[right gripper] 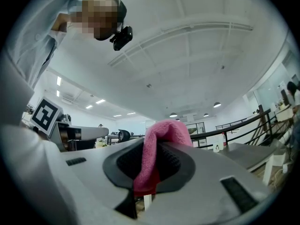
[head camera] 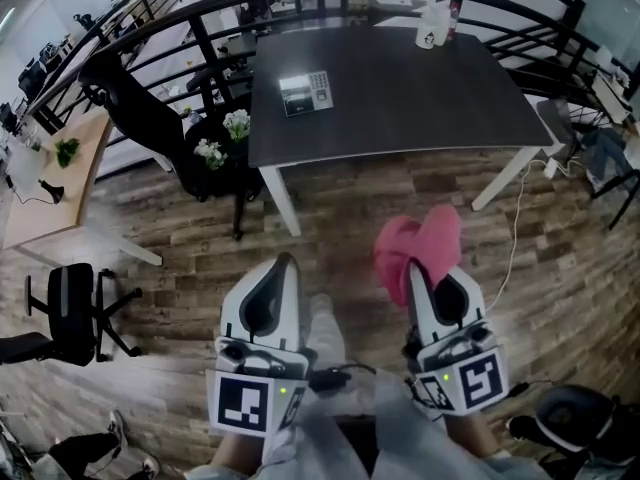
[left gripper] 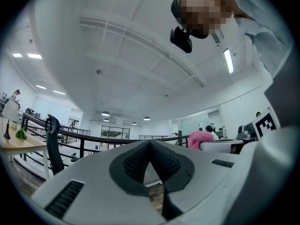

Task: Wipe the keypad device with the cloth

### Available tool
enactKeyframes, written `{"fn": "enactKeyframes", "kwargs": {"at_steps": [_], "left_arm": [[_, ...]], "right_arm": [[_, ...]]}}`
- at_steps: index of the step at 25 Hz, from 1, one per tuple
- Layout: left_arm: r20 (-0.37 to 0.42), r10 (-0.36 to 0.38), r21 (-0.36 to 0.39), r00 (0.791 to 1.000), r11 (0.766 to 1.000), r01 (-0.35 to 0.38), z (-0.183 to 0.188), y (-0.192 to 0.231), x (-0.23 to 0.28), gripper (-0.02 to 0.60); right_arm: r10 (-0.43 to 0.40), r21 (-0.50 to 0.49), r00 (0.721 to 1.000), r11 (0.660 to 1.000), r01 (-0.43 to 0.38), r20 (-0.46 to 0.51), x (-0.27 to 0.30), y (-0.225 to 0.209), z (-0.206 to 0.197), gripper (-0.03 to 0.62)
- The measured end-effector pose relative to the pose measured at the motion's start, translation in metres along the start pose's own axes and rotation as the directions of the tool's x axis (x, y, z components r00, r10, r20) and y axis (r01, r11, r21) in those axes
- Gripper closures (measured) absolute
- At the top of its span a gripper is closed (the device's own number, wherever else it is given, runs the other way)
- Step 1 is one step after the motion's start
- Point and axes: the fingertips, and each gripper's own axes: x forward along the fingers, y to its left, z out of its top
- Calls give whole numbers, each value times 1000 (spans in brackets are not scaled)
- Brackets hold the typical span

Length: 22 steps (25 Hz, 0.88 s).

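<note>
Pink cloth (head camera: 418,245) in right gripper (head camera: 432,286), one keypad device (head camera: 306,93), one table (head camera: 420,98)

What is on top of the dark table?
The keypad device lies near the table's left edge, and a white container stands at the far edge. A reddish thing behind it is partly covered.

Both grippers were held low before the person, side by side, tips pointing forward and tilted upward. The left gripper (head camera: 287,265) had its jaws closed together with nothing between them. The right gripper (head camera: 418,276) was clamped on a pink cloth (head camera: 420,240).
</note>
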Motion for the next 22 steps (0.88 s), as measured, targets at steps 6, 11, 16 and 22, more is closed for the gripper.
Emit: {"fn": "enactKeyframes", "kwargs": {"at_steps": [6,11,16,22], "left_arm": [[-7,-15,3,1000,1000,15,-2,25,42,569],[-11,-27,6,1000,1000,27,-7,49,76,569],[-4,-42,1,999,999,42,-8,79,114,569],[-24,-50,-19,998,999,50,-16,115,155,569]], "right_arm": [[-10,22,1000,1000,10,8,43,-13,1,539],[-12,27,1000,1000,12,0,83,-23,-1,539],[-16,23,1000,1000,16,23,133,-31,1,539],[-19,19,1000,1000,19,8,187,-39,-6,539]]}}
